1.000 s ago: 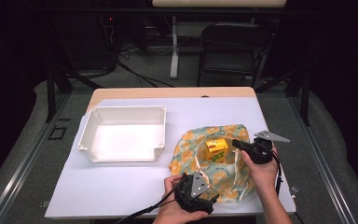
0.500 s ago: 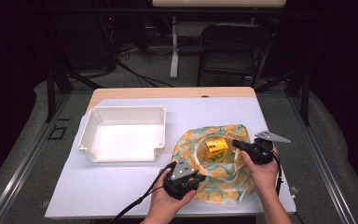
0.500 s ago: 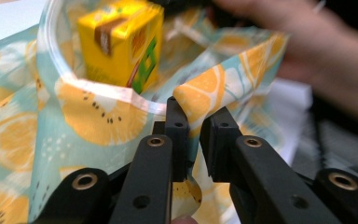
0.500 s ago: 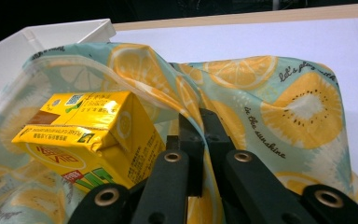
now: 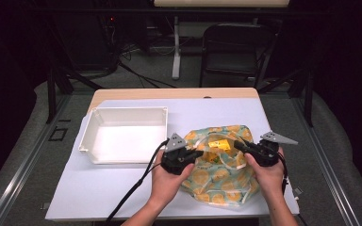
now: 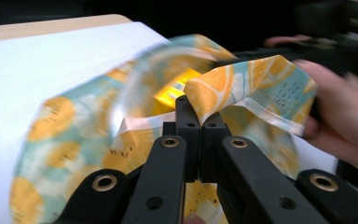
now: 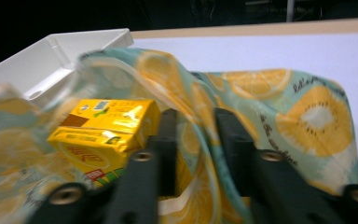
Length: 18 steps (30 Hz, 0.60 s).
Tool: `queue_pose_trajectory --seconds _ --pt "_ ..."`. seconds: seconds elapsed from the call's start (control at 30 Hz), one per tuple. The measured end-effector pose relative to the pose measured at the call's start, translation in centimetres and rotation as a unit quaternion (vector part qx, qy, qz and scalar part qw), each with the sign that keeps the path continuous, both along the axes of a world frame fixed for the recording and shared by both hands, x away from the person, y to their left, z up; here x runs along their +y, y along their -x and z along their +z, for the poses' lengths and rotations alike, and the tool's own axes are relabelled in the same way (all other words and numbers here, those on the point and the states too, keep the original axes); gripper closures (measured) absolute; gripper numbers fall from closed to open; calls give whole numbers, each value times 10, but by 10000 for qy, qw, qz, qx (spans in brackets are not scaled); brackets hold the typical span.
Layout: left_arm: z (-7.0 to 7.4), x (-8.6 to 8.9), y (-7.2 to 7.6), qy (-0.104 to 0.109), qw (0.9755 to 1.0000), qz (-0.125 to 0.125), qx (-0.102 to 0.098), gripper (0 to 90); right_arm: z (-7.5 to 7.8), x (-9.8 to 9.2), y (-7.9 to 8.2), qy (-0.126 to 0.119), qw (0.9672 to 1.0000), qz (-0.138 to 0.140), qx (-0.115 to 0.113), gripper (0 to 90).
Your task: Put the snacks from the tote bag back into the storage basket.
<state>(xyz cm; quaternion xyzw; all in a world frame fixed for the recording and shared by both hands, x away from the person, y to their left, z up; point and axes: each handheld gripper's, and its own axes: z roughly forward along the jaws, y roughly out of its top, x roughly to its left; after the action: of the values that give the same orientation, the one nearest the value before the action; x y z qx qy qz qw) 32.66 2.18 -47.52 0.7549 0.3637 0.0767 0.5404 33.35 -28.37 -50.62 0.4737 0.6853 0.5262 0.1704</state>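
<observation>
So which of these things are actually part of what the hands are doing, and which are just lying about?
In use:
- fruit-print bag, its rim pinched by the left gripper
- right gripper, jaws astride the opposite rim
- yellow carton inside the bag

Lying about:
- white tray
- black chair

Surface (image 5: 122, 197): a rectangular top under a white sheet, with a strip of bare pale wood along the far edge. Two things lie directly on it. A white tray (image 5: 87, 141), shallow and rectangular, sits flat on the sheet to the left of the left gripper's fingers (image 5: 195, 153), just beside them and a little farther back. A fruit-print fabric bag (image 5: 221, 181), teal with orange slices, lies between the two sets of fingers and toward the near edge below them, its lower part spread on the sheet, right of the tray and apart from it.
</observation>
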Motion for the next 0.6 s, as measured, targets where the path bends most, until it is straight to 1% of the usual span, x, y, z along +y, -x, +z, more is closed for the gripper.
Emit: queue_pose_trajectory --seconds 0.03,0.1,0.13,0.17,0.2,0.23,0.27,0.3,0.33,0.37,0.4,0.43,0.47,0.5,0.53,0.57,0.6 --pt "-1 0 -4 13 10000 65 5 900 2 -1 3 5 10000 -28 -59 544" --pt "-2 0 -14 67 9997 222 112 900 6 -5 8 61 9998 -113 -134 460" --pt "-3 0 -18 88 9994 275 164 900 9 -7 12 -3 9997 -136 -192 441" --pt "-3 0 -21 92 9993 320 183 900 11 -9 16 -46 9996 -102 -271 425" --pt "-4 0 -24 91 9991 357 197 900 14 -11 20 -32 9994 -58 -338 410" --pt "-4 -1 -26 85 9990 390 200 900 16 -10 24 -58 9990 -3 -433 401" --pt "-4 -2 -28 81 9989 392 251 900 19 -9 28 -11 9986 132 -505 396" --pt "-5 -3 -31 79 9988 420 246 900 21 -7 31 -33 9979 266 -597 387" --pt "-6 -3 -32 83 9986 444 278 900 22 -3 34 -55 9969 427 -652 376" --pt "-7 -4 -35 113 9983 489 307 900 22 2 37 -21 9961 557 -682 363" --pt "-7 -4 -36 125 9981 512 331 900 21 6 39 46 9951 710 -689 357" --pt "-7 -4 -36 125 9981 512 331 900 20 10 40 63 9941 829 -704 354" --pt "-8 -4 -39 154 9976 562 383 900 17 16 40 127 9929 961 -685 351" --pt "-8 -4 -39 154 9976 562 383 900 17 16 40 127 9929 961 -685 351" --pt "-7 -4 -40 199 9973 604 377 900 11 25 38 287 9925 1049 -561 346" --pt "-7 -4 -41 176 9973 603 376 900 7 28 37 398 9922 1086 -461 350" --pt "-6 -3 -43 186 9971 640 359 900 3 30 35 501 9923 1059 -404 361"
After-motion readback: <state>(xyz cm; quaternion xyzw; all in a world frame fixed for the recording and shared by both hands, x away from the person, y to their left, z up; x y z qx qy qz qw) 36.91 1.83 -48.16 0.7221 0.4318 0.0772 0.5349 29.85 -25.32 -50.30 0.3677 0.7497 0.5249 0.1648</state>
